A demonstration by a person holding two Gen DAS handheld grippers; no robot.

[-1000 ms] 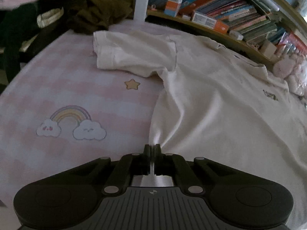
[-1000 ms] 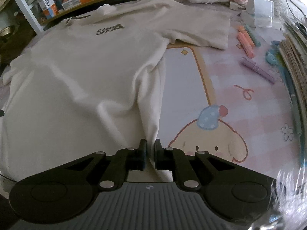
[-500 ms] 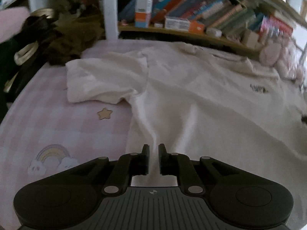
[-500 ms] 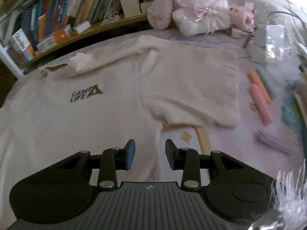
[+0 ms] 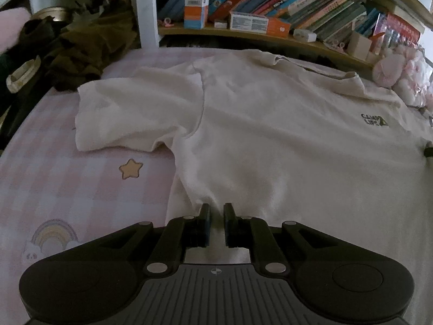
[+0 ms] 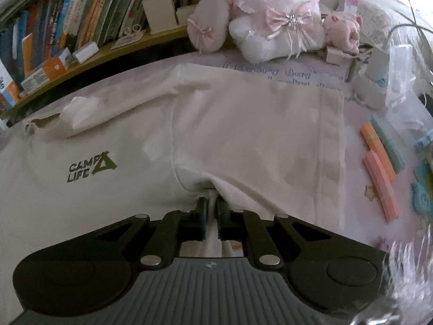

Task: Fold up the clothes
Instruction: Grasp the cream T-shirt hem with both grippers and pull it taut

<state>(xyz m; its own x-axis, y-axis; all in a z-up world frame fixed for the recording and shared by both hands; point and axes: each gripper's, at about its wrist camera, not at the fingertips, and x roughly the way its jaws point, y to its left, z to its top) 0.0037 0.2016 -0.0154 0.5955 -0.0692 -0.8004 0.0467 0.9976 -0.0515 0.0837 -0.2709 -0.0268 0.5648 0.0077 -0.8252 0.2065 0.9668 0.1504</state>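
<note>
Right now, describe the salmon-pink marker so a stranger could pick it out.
Find the cream T-shirt spread on the pink bedspread. Beside its sleeve hem lie three markers; the salmon-pink marker is nearest the camera, below the orange marker and teal marker.

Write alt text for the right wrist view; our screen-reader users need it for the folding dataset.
The right gripper pinches a fold of a cream T-shirt near its sleeve seam, the shirt spread on a pink bedspread. A "CAMP LIFE" logo shows at left, pastel highlighters lie at right, and plush toys and a bookshelf sit behind.
</note>
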